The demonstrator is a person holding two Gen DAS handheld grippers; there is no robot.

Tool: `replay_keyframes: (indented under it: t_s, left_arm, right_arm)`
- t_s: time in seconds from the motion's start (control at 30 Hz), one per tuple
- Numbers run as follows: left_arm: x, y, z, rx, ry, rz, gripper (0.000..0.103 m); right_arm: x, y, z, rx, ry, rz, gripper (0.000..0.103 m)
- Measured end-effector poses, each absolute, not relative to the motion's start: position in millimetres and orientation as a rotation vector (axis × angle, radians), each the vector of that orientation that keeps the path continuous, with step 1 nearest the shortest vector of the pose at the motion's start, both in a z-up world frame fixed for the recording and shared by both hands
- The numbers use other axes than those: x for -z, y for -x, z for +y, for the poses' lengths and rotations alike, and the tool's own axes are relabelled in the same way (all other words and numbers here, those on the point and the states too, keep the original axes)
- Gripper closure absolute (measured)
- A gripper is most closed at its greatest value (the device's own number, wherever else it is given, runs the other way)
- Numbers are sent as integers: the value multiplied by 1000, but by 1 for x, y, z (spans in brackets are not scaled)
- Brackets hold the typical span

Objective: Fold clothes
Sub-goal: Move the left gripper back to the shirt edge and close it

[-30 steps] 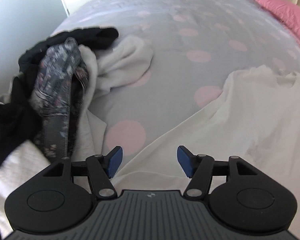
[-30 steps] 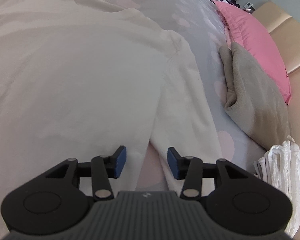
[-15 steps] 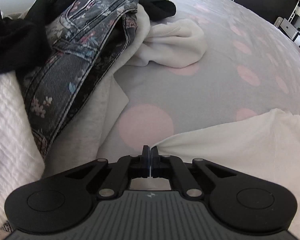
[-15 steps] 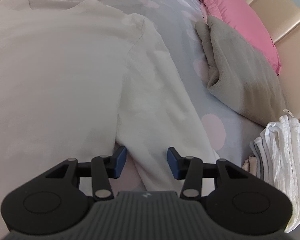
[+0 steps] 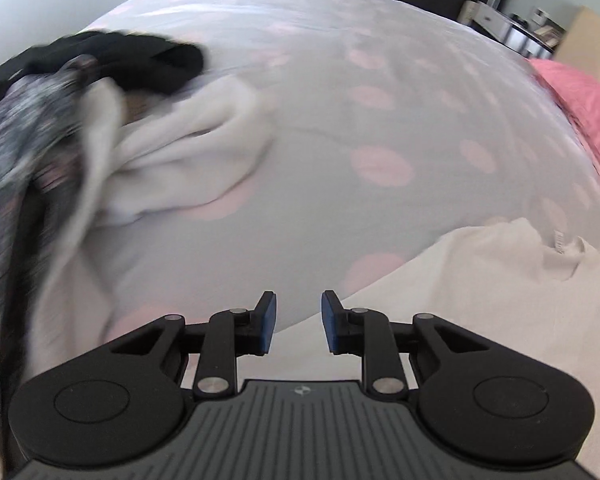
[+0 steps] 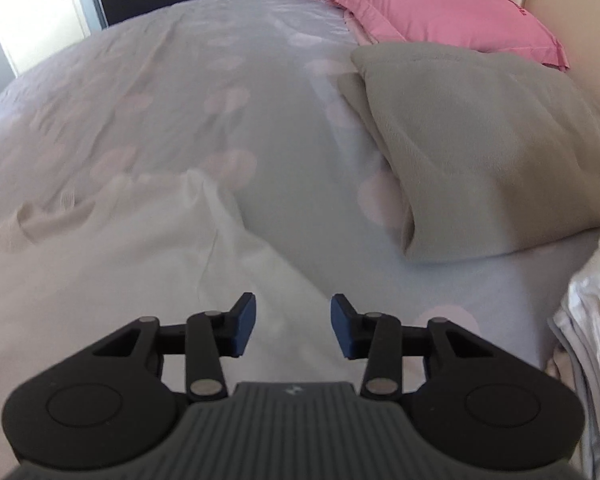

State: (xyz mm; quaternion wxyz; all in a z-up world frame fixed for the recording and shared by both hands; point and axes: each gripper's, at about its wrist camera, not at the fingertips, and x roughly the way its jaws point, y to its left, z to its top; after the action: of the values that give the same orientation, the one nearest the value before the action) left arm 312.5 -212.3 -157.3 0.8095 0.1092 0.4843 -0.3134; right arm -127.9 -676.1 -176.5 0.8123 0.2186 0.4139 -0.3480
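Both jaws apart on nothing, the left hand-held gripper [image 5: 296, 322] just reopened and the right hand-held gripper [image 6: 293, 327] narrowing slightly, above the cream shirt [image 6: 112, 264] at each frame's bottom on the bed [image 5: 340, 152].

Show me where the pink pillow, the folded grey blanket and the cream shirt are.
pink pillow [image 6: 432, 4]: right wrist view, its top face.
folded grey blanket [image 6: 480, 132]: right wrist view, its upper surface.
cream shirt [image 6: 120, 264]: right wrist view, its flat body.

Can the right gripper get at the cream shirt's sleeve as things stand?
Probably yes. The right gripper is open with the cream shirt spread flat right under its fingertips; nothing lies on the sleeve. The grey folded blanket sits off to the side.
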Motion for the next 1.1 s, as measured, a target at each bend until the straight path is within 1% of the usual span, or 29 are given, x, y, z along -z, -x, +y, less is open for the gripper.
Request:
replay_keyframes:
  t_s: [0.07, 0.1, 0.27, 0.5, 0.53, 0.57, 0.6, 0.63, 0.67, 0.7, 0.77, 0.9, 1.1]
  left_arm:
    - [167, -313, -236, 713, -262, 1044, 73]
    - [172, -314, -246, 729, -275, 1048, 73]
    - [196, -315, -270, 789, -256, 1110, 73]
    - [207, -304, -275, 817, -213, 1059, 73]
    - [207, -302, -276, 821, -205, 1051, 79]
    - [206, -300, -276, 826, -200, 1037, 92]
    - [205, -298, -277, 823, -198, 1020, 100]
    - [203, -295, -278, 813, -198, 1009, 103]
    - [202, -292, -279, 798, -201, 997, 103]
    - [199, -290, -281, 774, -206, 979, 103]
    - [190, -286, -279, 739, -187, 927, 103]
    - [171, -285, -280, 693, -204, 863, 103]
    - [140, -301, -273, 656, -115, 790, 103]
  right_arm:
    - [172, 112, -698, 733, -516, 842, 59]
    - [170, 99, -704, 728, -511, 833, 59]
    - [183, 49, -720, 686, -443, 884, 57]
    - [218, 18, -734, 655, -482, 931, 58]
    - [224, 15, -735, 646, -499, 940, 60]
    - [225, 13, -733, 650, -490, 942, 65]
    - [226, 11, -732, 655, -480, 943, 70]
    - [227, 8, -730, 659, -470, 945, 82]
    - [228, 6, -728, 664, -460, 946, 90]
    - [229, 4, -726, 669, -449, 948, 91]
    - [227, 1, -721, 669, -418, 947, 99]
    - [204, 3, -718, 664, -351, 909, 100]
    - [169, -2, -713, 673, -313, 795, 100]
